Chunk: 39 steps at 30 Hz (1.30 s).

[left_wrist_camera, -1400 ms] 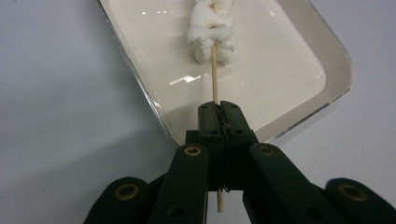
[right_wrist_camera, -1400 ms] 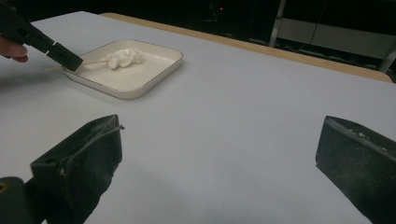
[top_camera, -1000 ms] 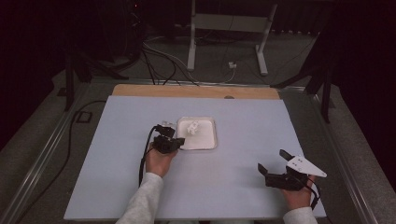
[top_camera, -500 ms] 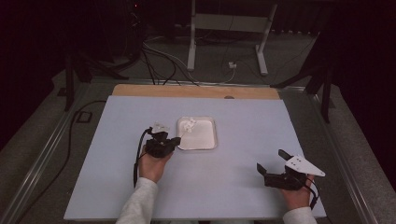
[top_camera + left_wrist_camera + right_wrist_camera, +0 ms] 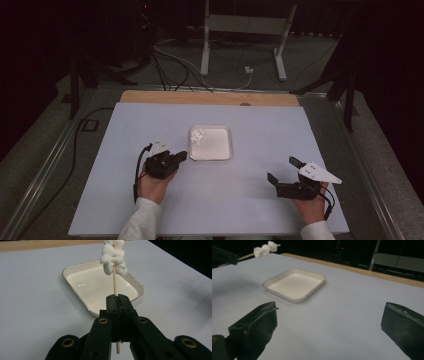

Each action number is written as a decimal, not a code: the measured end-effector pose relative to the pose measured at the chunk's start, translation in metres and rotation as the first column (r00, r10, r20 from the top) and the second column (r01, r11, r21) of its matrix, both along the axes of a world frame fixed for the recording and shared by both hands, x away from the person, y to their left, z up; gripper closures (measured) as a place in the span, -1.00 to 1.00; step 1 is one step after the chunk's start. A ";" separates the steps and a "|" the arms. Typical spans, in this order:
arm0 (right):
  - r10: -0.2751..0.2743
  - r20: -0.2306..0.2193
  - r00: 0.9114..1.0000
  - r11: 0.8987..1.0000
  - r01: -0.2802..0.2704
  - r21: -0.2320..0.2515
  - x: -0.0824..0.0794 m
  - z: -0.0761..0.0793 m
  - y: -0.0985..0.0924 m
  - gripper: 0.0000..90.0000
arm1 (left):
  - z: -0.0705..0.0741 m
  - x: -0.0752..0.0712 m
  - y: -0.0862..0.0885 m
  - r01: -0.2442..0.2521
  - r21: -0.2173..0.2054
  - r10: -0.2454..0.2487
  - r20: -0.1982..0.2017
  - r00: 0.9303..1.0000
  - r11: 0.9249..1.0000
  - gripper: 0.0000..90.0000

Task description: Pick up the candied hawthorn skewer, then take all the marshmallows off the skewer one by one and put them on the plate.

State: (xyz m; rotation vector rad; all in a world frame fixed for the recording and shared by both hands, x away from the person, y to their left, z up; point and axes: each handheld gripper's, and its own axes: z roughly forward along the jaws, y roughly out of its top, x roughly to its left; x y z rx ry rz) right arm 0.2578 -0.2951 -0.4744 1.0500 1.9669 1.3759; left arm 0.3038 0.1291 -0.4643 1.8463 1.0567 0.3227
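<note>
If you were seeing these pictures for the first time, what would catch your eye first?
The wooden skewer with white marshmallows clamped in the left gripper, held above the near-left corner of the white tray. The tray sits mid-table with nothing in it, and the right gripper waits open at the near right.

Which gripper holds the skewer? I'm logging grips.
The left gripper: its jaws are shut on the skewer of white pieces; the right gripper stands open, empty.
</note>
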 end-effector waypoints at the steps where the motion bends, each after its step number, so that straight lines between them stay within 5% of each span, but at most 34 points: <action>1: 0.005 0.006 1.000 1.000 -0.005 0.005 0.001 0.003 0.002 -0.98 | 0.000 0.000 0.000 0.000 0.000 0.000 0.000 1.000 1.000 1.00; 8: 0.066 0.004 0.998 0.996 -0.066 0.066 0.014 0.022 0.021 -0.98 | 0.004 -0.007 0.002 0.038 -0.026 -0.036 0.056 0.998 0.999 1.00; 10: 0.113 -0.037 0.993 0.979 -0.105 0.178 0.026 0.029 0.030 -0.98 | 0.006 -0.010 0.003 0.044 -0.032 -0.042 0.067 0.997 0.999 1.00; 14: 0.145 -0.063 0.987 0.965 -0.127 0.231 0.041 0.038 0.044 -0.98 | 0.008 -0.011 0.004 0.050 -0.041 -0.046 0.081 0.996 0.998 1.00; 22: 0.179 -0.055 0.982 0.966 -0.165 0.199 0.063 0.051 0.074 -0.98 | 0.007 -0.010 0.003 0.068 -0.031 -0.065 0.094 0.993 0.997 1.00; 39: 0.247 -0.126 0.961 0.958 -0.223 0.181 0.090 0.048 0.121 -0.98 | 0.007 -0.014 -0.005 0.112 -0.033 -0.107 0.119 0.987 0.993 1.00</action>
